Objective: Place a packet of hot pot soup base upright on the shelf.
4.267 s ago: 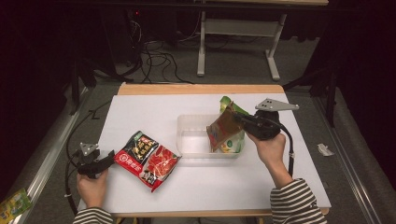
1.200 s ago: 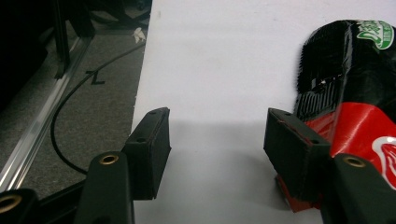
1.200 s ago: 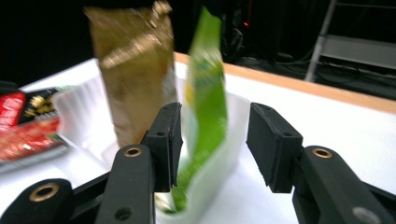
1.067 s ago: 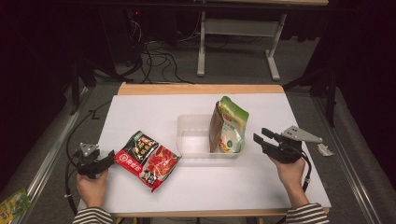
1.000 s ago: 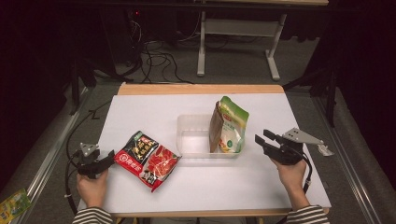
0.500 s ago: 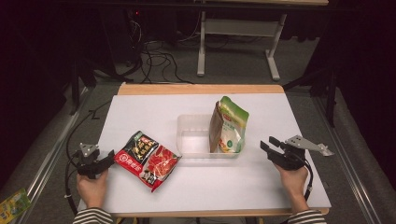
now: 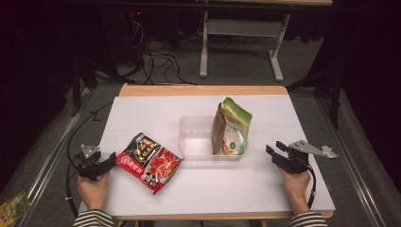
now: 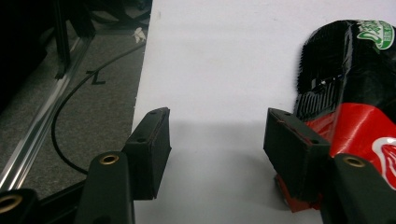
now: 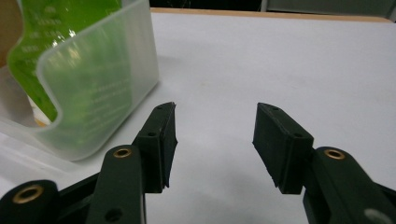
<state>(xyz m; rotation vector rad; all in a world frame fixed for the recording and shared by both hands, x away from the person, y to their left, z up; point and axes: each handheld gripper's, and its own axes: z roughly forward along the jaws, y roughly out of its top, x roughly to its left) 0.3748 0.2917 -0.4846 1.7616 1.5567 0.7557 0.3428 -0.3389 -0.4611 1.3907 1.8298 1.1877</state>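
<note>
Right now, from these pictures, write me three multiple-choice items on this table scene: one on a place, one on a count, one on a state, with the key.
1. Where does the green snack pouch stand?
A. flat on the white table
B. upright in the right end of the clear plastic tub
C. on the floor

2. How many pouches are on or over the table top?
A. two
B. three
C. four

3. How does the right gripper stand?
A. shut on the green pouch
B. shut on the tub's rim
C. open, nothing between its jaws

Key: 1 B, the high view shows it upright inside the tub's right end. 2 A, the green one and the red and black snack pouch lying flat beside the left gripper. 3 C, the right gripper view shows bare table between the jaws, which have just been opening.
</note>
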